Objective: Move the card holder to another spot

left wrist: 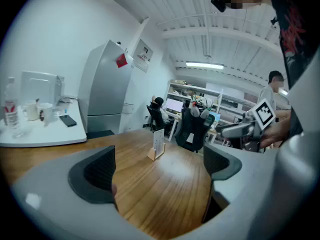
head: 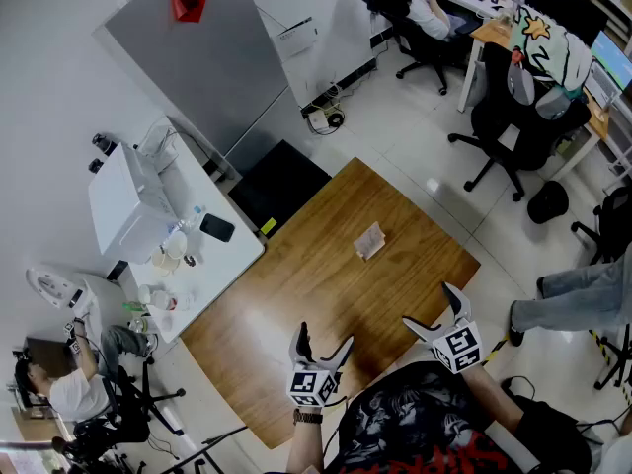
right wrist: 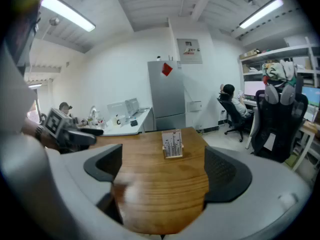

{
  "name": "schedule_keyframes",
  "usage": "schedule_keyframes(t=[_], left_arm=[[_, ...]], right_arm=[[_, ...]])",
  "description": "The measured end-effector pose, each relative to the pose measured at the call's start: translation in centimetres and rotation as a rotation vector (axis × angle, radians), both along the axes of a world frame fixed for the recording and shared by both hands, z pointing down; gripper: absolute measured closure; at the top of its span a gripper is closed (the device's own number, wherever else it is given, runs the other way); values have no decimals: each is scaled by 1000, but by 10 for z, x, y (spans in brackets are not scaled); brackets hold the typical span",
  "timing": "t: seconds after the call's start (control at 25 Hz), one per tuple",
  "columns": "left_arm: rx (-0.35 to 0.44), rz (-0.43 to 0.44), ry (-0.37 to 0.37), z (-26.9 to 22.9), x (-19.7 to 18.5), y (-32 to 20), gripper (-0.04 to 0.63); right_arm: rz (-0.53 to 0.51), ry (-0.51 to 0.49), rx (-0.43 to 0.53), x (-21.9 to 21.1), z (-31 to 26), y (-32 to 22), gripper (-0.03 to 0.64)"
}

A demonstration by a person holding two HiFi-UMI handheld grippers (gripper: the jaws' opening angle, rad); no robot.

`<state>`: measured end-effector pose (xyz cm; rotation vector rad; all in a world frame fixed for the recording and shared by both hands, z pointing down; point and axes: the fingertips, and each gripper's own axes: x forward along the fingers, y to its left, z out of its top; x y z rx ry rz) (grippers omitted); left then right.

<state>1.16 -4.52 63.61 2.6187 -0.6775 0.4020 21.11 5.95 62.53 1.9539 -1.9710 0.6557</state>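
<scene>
- The card holder (right wrist: 173, 144) stood upright on the wooden counter (head: 326, 294), towards the far half of the top and clear of every edge.
- The holder was a small wooden base. It carried one printed card (right wrist: 172, 141) standing on edge in its slot; no second card could be made out.
- Nothing else lay on the wooden counter near the holder.
- Task status, as judged from this layout: not started. The holder was untouched, and no gripper was in contact with it.
- The left gripper (head: 325, 344) hovered over the near edge of the counter, well apart from the holder. Its jaws stood wide apart, with only bare wood visible between them.
- The right gripper (head: 430, 306) hovered over the near right edge, also well apart from the holder. Its jaws stood wide apart and held nothing; the holder appeared beyond them, roughly in line with the gap.
- Steps remaining, as judged: bring one gripper to the holder, close on the base or card, lift, carry, and set the holder down at another spot on the counter.
- A white side counter (head: 212, 265) stood beyond the left edge. It carried cups (left wrist: 32, 110), a bottle (left wrist: 10, 109) and a dark phone (head: 216, 227). The contents of the cups could not be determined.
</scene>
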Motion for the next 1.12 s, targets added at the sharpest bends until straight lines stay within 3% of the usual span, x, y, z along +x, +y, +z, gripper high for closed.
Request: schedule_keyframes(t=[0.24,0.44,0.6,0.8,1.12], left_arm=[[3,-209,5,-16,-71,18,34],[5,-387,-51,-21,-112,31,35],[-40,-503,-88,-14,-138,54,37],[-14,-544,-216,-4,-164,81,55],[-57,-624,-240,-6,-183,94,55]], right_arm=[[-37,6,-88,1,53,-36,37],[-55,10,-133,16,105,-90,37],[-53,8,-202,29,156,-133,37],[-18,25,-251,32,194,-185,37],[-33,35,-300,34,224,-214,37]])
